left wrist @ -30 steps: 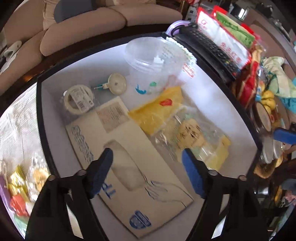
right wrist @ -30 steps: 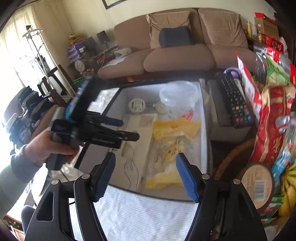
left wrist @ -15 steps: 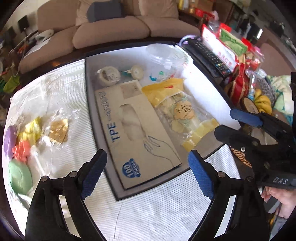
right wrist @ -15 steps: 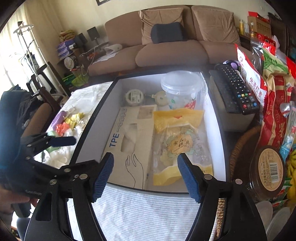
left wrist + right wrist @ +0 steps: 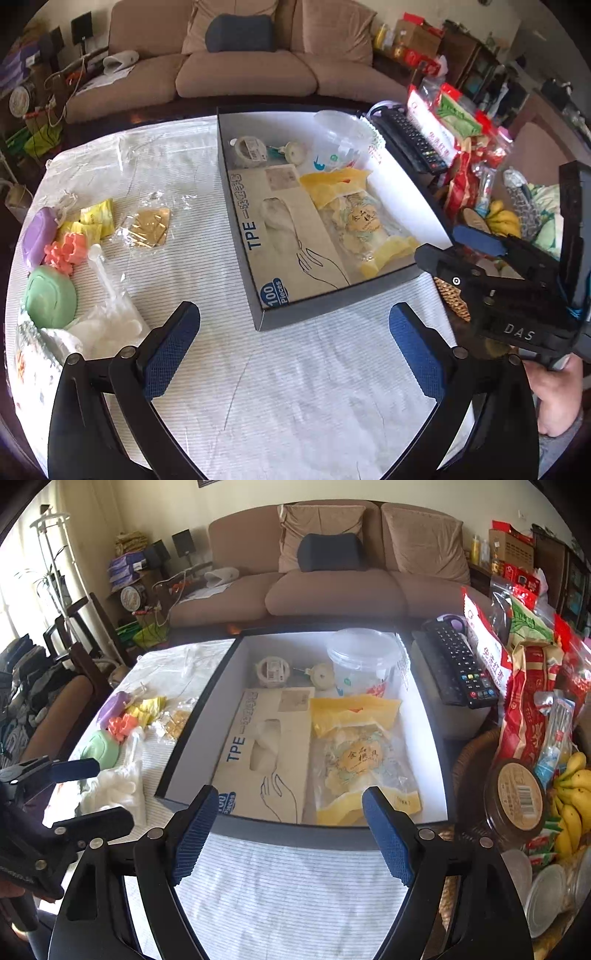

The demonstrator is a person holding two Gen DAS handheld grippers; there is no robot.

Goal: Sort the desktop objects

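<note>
A black box point(image 5: 332, 306) point(image 5: 192, 716) with a white inside holds a TPE glove carton point(image 5: 280, 236) point(image 5: 266, 746), a yellow snack bag point(image 5: 362, 225) point(image 5: 358, 757), a clear tub point(image 5: 343, 140) point(image 5: 362, 657) and a tape roll point(image 5: 249, 149). Loose items lie on the cloth to its left: green round case point(image 5: 51, 297) point(image 5: 101, 751), purple case point(image 5: 38, 236), orange clip point(image 5: 66, 251), yellow packets point(image 5: 98, 218), gold packet point(image 5: 147, 227), white gloves point(image 5: 107, 325) point(image 5: 114, 794). My left gripper point(image 5: 293, 350) is open and empty above the cloth near the box. My right gripper point(image 5: 291, 834) is open and empty at the box's near edge.
A remote control point(image 5: 458, 664) lies right of the box. Snack bags point(image 5: 524, 686), bananas point(image 5: 572, 797) and a brown lidded tub point(image 5: 517, 794) crowd the right side. A sofa point(image 5: 332, 583) stands behind the table.
My left gripper has pulled back and up out of the box, so the whole table now shows. The right gripper has backed off slightly. Both stay open.
</note>
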